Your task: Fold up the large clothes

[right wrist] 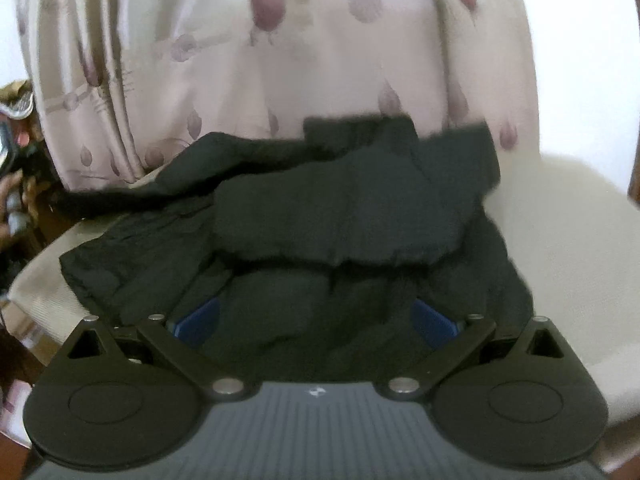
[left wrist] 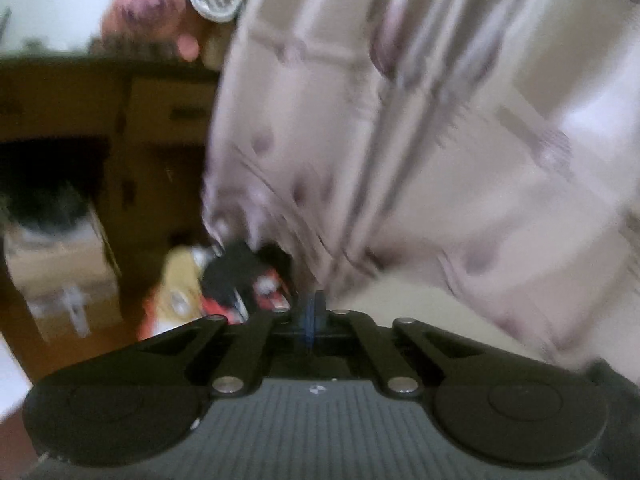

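The black garment [right wrist: 320,216] lies half-folded on the cream cushion [right wrist: 560,240], below the curtain [right wrist: 280,60]. The right gripper [right wrist: 316,316] gapes over it, grasping nothing. The left gripper [left wrist: 310,312] is clenched empty beside the curtain; it could snag there.

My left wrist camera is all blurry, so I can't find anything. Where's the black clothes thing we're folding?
Observer: The black garment lies crumpled on a cream seat.
Operator: Is the other gripper holding it?
Observer: No. The right gripper is open, with cloth bunched between its blue pads.
Operator: Is it folded at all?
Observer: One layer lies flapped over the rest, towards the gripper.
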Demonstrator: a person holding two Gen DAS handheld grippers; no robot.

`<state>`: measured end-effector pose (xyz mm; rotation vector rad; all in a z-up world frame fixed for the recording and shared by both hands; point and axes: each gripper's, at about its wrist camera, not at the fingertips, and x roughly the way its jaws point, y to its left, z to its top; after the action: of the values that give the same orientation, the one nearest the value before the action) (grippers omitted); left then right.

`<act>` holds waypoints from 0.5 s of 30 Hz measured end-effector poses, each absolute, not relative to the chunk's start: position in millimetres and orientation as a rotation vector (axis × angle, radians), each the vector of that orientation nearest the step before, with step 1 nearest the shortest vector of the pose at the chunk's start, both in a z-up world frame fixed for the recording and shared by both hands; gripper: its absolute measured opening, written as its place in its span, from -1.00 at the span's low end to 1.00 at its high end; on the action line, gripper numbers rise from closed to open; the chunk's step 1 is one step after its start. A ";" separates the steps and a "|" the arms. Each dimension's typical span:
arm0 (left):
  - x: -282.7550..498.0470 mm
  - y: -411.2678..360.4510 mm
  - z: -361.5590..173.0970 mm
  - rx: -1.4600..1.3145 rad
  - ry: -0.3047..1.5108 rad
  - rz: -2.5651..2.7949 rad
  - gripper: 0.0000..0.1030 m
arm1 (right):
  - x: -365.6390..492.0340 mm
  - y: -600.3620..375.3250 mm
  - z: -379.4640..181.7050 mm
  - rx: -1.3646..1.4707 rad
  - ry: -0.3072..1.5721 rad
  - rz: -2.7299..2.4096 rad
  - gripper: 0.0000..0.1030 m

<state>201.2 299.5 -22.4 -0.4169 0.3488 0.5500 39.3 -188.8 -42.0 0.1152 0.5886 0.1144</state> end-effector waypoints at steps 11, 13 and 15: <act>167.7 258.5 -33.4 -0.308 0.391 0.349 -0.47 | 99.2 -128.9 -46.7 -0.274 0.437 0.260 1.00; 144.9 244.7 -42.5 -0.301 0.391 0.312 0.16 | 113.2 -119.3 -54.8 -0.322 0.449 0.278 0.99; 124.0 231.3 -51.9 -0.284 0.394 0.280 0.33 | 124.2 -113.6 -60.4 -0.341 0.458 0.276 0.99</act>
<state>124.0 231.3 -51.9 -0.2838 0.3939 0.2796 124.2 -113.6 -60.4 -0.3409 0.4583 0.2764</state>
